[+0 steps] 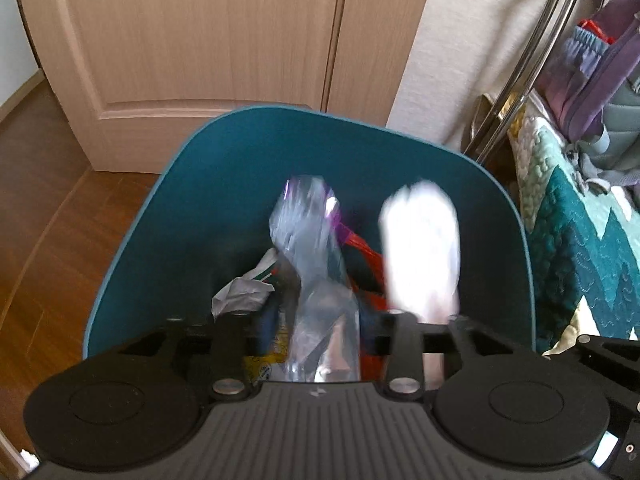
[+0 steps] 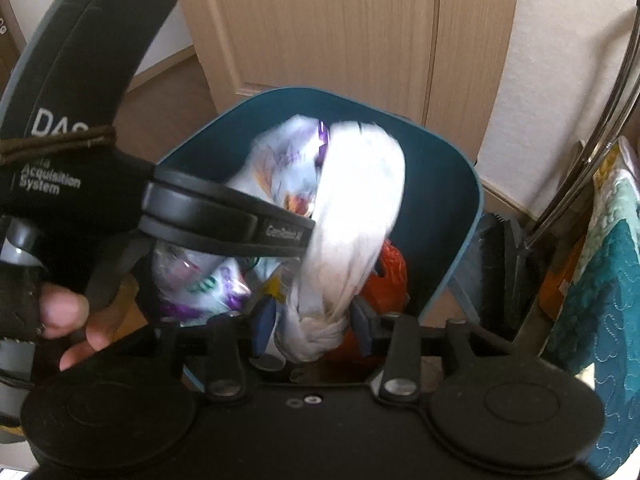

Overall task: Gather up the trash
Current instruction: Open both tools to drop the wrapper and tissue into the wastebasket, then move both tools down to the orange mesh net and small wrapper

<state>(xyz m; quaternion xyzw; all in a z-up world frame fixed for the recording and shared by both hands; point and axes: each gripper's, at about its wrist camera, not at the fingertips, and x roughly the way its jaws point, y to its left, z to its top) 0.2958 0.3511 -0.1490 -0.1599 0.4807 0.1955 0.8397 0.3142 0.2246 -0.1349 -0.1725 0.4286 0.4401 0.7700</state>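
From the left wrist view, the left gripper [image 1: 316, 328] points down into a teal plastic waste bin [image 1: 240, 168] standing on a brown wooden floor [image 1: 44, 200] before a light wooden door [image 1: 200, 32]. Its jaws stand spread, and a clear crinkled plastic wrapper with purple print [image 1: 316, 264] hangs blurred between them, the pads not pressing on it. Right of it a white crumpled plastic bag [image 1: 420, 248] drops blurred inside the bin, above a red plastic bag [image 1: 368, 260] and crumpled white paper [image 1: 240, 292] at the bottom. Only this view shows a purple backpack [image 1: 592, 72] resting on a teal and white quilted cover [image 1: 576, 240] to the right.

From the right wrist view, the right gripper [image 2: 312, 320] also aims into the bin. Its jaws are parted around the knotted end of the white bag; whether the blue pads [image 2: 266, 316] touch it cannot be told. This view alone shows the left gripper's black body crossing in from the left, with fingers of the person's left hand [image 2: 68, 320] on its grip, and a dark brush [image 2: 508, 256] beside the bin.
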